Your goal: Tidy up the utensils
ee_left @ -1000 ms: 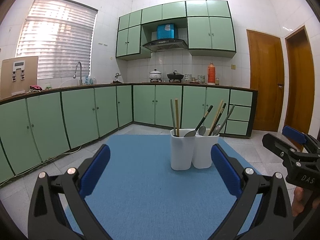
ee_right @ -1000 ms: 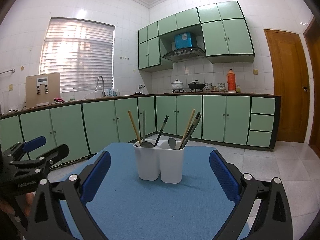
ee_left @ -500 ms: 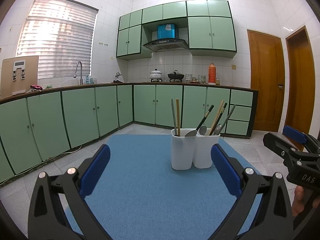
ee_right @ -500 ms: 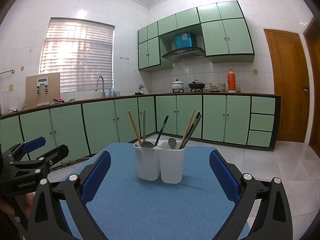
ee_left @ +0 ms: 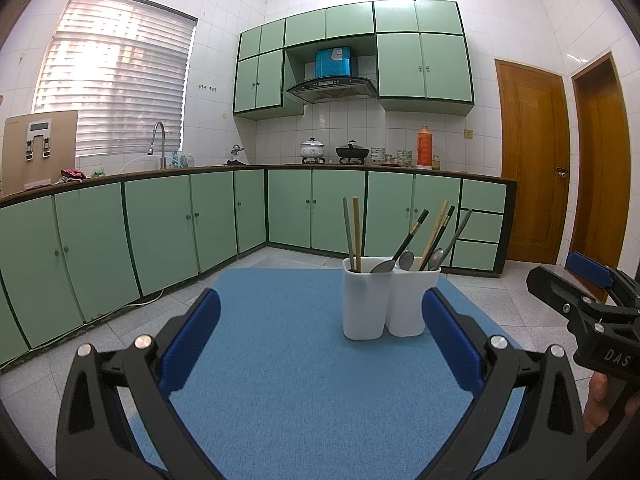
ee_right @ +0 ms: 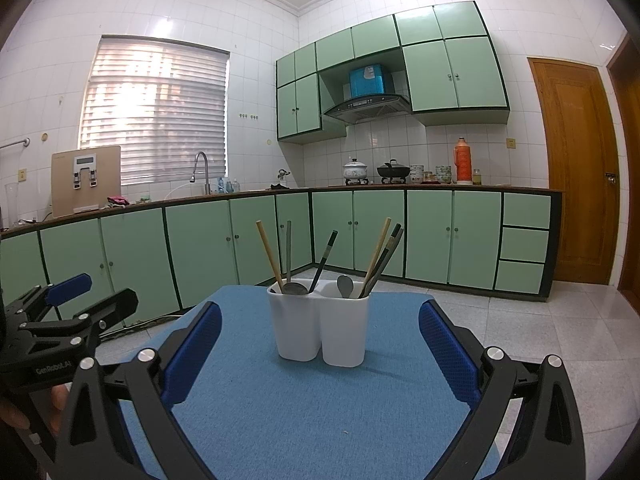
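Note:
Two white holder cups stand side by side on a blue mat, the left cup and the right cup. They hold chopsticks and spoons, mixed. In the right wrist view the cups stand centred ahead. My left gripper is open and empty, short of the cups. My right gripper is open and empty, also short of the cups. Each gripper shows at the edge of the other's view: the right one, the left one.
The blue mat covers a small table with tiled floor around it. Green kitchen cabinets run along the back and left walls. Wooden doors stand at the right.

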Action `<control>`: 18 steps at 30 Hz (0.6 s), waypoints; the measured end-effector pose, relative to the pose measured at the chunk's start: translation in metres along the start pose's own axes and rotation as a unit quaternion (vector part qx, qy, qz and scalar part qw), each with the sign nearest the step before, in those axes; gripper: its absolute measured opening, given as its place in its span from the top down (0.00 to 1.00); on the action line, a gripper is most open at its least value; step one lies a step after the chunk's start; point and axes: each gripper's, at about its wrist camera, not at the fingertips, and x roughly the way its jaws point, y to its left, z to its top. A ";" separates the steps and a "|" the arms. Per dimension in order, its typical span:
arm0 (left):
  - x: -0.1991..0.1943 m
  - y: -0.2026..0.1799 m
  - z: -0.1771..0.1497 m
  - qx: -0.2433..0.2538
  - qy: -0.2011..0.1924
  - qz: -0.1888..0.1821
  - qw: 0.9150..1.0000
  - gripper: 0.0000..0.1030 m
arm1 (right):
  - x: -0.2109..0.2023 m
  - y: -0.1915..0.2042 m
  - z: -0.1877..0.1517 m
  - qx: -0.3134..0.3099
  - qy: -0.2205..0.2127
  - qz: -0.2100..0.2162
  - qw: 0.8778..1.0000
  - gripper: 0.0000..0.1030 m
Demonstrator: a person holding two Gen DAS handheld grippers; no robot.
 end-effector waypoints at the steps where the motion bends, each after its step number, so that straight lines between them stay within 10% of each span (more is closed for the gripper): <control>1: 0.000 0.000 0.000 -0.001 0.000 0.000 1.000 0.05 | 0.000 0.000 0.000 0.000 0.000 0.000 1.000 0.06; 18: 0.000 0.000 0.000 0.000 0.000 0.000 1.000 0.05 | -0.001 0.002 -0.001 0.000 0.000 0.000 1.000 0.06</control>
